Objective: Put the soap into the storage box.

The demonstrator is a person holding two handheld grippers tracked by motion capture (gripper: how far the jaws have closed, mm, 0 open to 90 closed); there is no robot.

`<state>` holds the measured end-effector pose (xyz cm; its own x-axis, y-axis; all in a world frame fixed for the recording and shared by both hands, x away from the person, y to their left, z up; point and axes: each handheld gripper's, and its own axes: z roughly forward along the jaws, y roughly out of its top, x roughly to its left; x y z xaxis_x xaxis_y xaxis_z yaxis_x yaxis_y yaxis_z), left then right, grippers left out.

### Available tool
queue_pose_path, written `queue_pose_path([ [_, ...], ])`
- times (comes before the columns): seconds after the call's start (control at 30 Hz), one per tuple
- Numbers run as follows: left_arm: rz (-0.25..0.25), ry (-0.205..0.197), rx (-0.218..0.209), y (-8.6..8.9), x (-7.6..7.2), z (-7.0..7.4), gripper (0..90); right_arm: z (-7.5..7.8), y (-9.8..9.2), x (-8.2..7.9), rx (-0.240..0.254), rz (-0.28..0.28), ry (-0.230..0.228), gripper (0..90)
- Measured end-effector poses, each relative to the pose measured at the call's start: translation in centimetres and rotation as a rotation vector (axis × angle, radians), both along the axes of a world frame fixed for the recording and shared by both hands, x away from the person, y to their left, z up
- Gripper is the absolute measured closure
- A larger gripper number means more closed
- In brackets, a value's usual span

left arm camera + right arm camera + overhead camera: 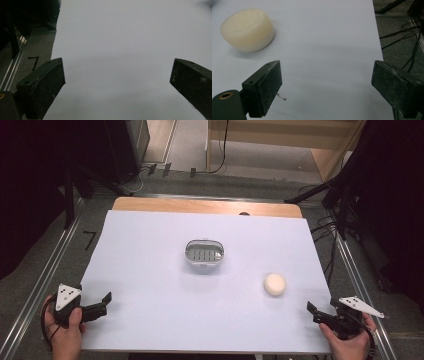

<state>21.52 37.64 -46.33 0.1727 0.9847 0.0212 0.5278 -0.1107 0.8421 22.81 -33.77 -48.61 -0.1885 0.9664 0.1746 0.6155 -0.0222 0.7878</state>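
A round cream bar of soap [274,284] lies on the white sheet [150,270], right of the middle. A grey oval soap dish [204,253] with a slotted insert stands at the sheet's centre. My left gripper [104,304] rests at the sheet's near left corner, held by a hand. In the left gripper view it [117,72] is open over bare sheet. My right gripper [313,313] sits at the near right edge, a short way from the soap. In the right gripper view it [327,75] is open, with the soap [247,30] ahead to the upper left.
The sheet covers a wooden table whose far edge [205,206] shows. Metal rails [45,270] run along both sides. Cables [330,235] lie on the grey floor to the right. Black stands [70,195] rise at both far corners.
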Motion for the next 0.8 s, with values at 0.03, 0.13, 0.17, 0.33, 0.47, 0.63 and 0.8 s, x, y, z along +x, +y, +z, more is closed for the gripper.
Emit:
queue_pose_path([
  [0.03, 0.0, 0.0, 0.0, 0.0, 0.0, 0.0, 0.3, 0.0, 0.0, 0.0, 0.0, 0.0, 0.0, 10.1],
  [0.13, -0.002, -0.002, 0.004, 0.0, 0.0, 0.0, 0.4, 0.0, -0.1, 0.1, 0.011, 0.003, 0.002, 10.4],
  [0.17, -0.004, -0.003, 0.004, 0.0, 0.0, 0.0, 0.4, 0.0, -0.1, 0.0, 0.005, 0.006, 0.003, 10.3],
  [0.33, 0.0, -0.004, -0.001, 0.0, 0.0, 0.0, 0.4, 0.1, 0.2, 0.2, 0.018, 0.015, 0.007, 11.6],
  [0.47, -0.002, 0.002, 0.005, 0.0, 0.0, 0.0, 0.4, 0.4, 0.3, 0.3, 0.038, 0.009, -0.002, 13.4],
  [0.63, -0.001, 0.005, 0.006, -0.1, 0.1, 0.0, 0.4, 0.5, 0.9, 0.6, 0.056, 0.018, 0.003, 14.7],
  [0.8, 0.0, 0.013, 0.009, -0.1, 0.1, 0.0, 0.4, 0.8, 1.6, 0.7, 0.056, 0.032, 0.008, 14.8],
])
